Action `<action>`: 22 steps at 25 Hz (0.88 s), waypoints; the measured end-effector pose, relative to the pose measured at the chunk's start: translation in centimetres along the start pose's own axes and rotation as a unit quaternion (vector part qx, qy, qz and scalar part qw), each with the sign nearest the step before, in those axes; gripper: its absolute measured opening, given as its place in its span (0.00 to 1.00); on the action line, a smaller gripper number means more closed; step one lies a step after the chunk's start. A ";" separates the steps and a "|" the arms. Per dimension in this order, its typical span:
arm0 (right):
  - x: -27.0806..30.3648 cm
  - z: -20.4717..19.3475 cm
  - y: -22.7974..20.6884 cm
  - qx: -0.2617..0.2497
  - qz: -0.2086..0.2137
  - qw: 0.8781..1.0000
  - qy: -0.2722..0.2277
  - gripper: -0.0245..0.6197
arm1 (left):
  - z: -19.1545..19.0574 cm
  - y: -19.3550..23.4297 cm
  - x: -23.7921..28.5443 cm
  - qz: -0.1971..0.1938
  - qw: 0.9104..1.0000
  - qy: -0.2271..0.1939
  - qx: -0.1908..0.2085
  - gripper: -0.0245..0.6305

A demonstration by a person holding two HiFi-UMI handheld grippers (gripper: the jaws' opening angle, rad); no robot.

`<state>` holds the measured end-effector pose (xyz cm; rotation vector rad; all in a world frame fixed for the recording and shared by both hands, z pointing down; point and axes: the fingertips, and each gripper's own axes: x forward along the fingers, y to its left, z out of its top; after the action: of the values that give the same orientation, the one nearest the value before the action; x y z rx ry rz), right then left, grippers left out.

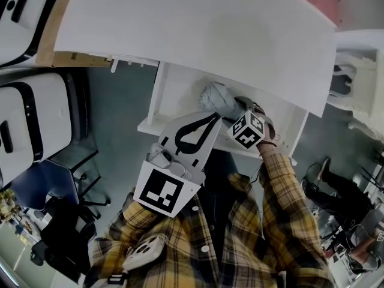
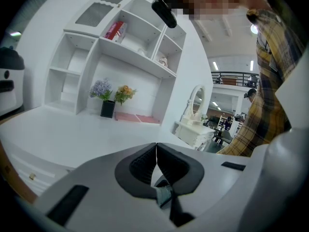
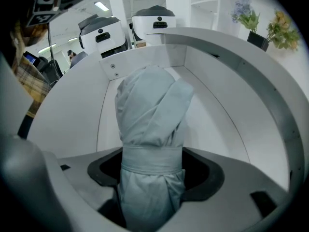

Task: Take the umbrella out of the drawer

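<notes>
A folded grey-blue umbrella (image 1: 217, 98) lies in the open white drawer (image 1: 157, 98) under the desk top. My right gripper (image 1: 236, 110) is shut on it: in the right gripper view the umbrella (image 3: 152, 124) stands between the jaws, which clamp it at its strap, with the drawer's (image 3: 217, 124) floor behind. My left gripper (image 1: 193, 138) hangs shut over the drawer's front edge, near the person's chest, holding nothing. In the left gripper view the left gripper (image 2: 156, 153) has its pads pressed together and looks across the desk.
The white desk top (image 1: 198, 29) overhangs the back of the drawer. White chairs (image 1: 30, 119) stand at the left, a white vanity (image 1: 360, 83) at the right. Shelves (image 2: 116, 57) with a flower pot (image 2: 107, 108) and a red box (image 2: 116, 30) rise behind the desk.
</notes>
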<state>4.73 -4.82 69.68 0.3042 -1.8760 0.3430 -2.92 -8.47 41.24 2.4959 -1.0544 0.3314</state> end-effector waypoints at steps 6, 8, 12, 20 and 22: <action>-0.2 0.1 -0.4 0.013 0.001 1.000 -0.002 0.52 | 0.4 0.1 0.2 -0.001 1.000 -0.004 0.003 0.07; -0.2 0.3 -0.4 0.018 0.003 1.000 -0.002 0.51 | 0.4 0.1 0.2 -0.003 1.000 -0.003 0.004 0.07; -0.3 0.2 -0.3 0.022 0.003 1.000 -0.002 0.51 | 0.6 -0.1 0.3 -0.007 1.000 -0.004 0.005 0.07; -1.0 0.4 0.2 0.048 0.022 0.999 -0.005 0.51 | 1.6 0.2 0.0 -0.007 1.000 -0.010 0.009 0.07; -1.4 0.8 0.4 0.039 0.022 0.999 -0.007 0.51 | 1.9 0.2 0.0 -0.007 1.000 -0.012 0.013 0.07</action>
<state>4.34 -4.67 68.09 0.3195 -1.8886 0.4458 -2.94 -9.47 39.61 2.5353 -1.0490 0.3146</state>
